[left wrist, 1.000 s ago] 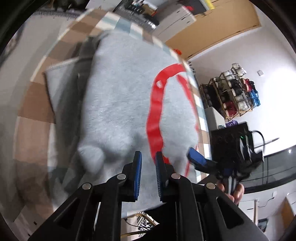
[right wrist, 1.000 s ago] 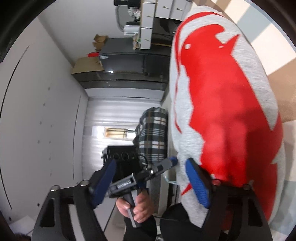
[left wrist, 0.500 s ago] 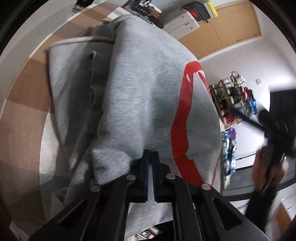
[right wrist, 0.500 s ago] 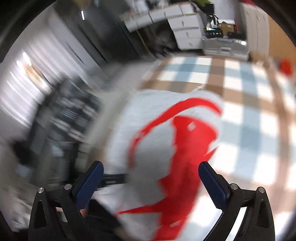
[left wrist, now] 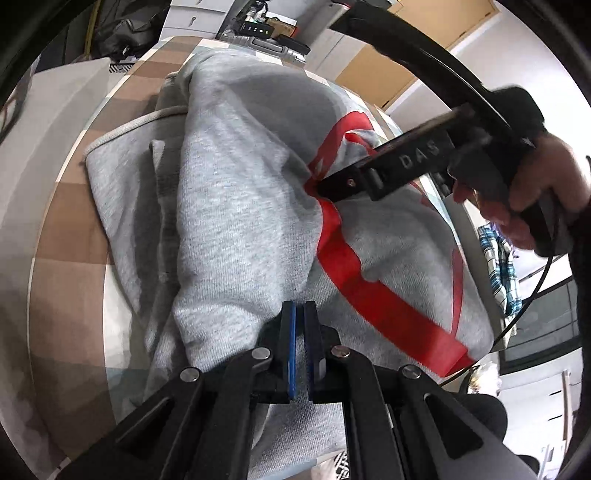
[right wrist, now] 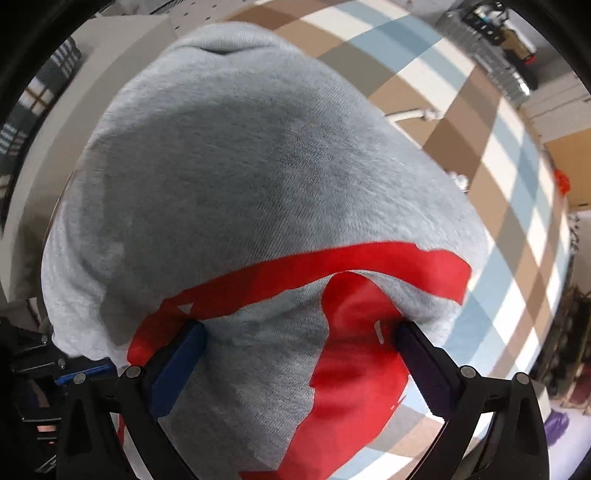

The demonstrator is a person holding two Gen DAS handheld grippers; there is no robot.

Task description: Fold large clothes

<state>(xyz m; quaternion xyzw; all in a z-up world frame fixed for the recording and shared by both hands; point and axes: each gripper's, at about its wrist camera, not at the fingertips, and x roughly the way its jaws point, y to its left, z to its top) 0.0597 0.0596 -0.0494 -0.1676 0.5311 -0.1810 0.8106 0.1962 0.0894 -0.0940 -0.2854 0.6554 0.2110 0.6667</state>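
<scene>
A grey sweatshirt (left wrist: 236, 192) with a red print lies bunched and partly folded on a checked cloth. My left gripper (left wrist: 300, 314) is shut at the sweatshirt's near edge, its blue pads almost together against the fabric. My right gripper (right wrist: 299, 332) is open, its fingers pressed down into the sweatshirt (right wrist: 258, 166) on either side of a raised fold in the red print. The right gripper (left wrist: 325, 184) also shows in the left wrist view, pushing into the cloth from the right, held by a hand.
The checked brown, blue and white cloth (right wrist: 509, 155) covers the surface around the garment. Storage boxes (left wrist: 266, 33) and wooden cabinets (left wrist: 406, 51) stand beyond its far edge. A plaid garment (left wrist: 498, 266) hangs at the right.
The right gripper swung from beside the table onto the sweatshirt and now presses into it. The left gripper closed on the near edge and stays there.
</scene>
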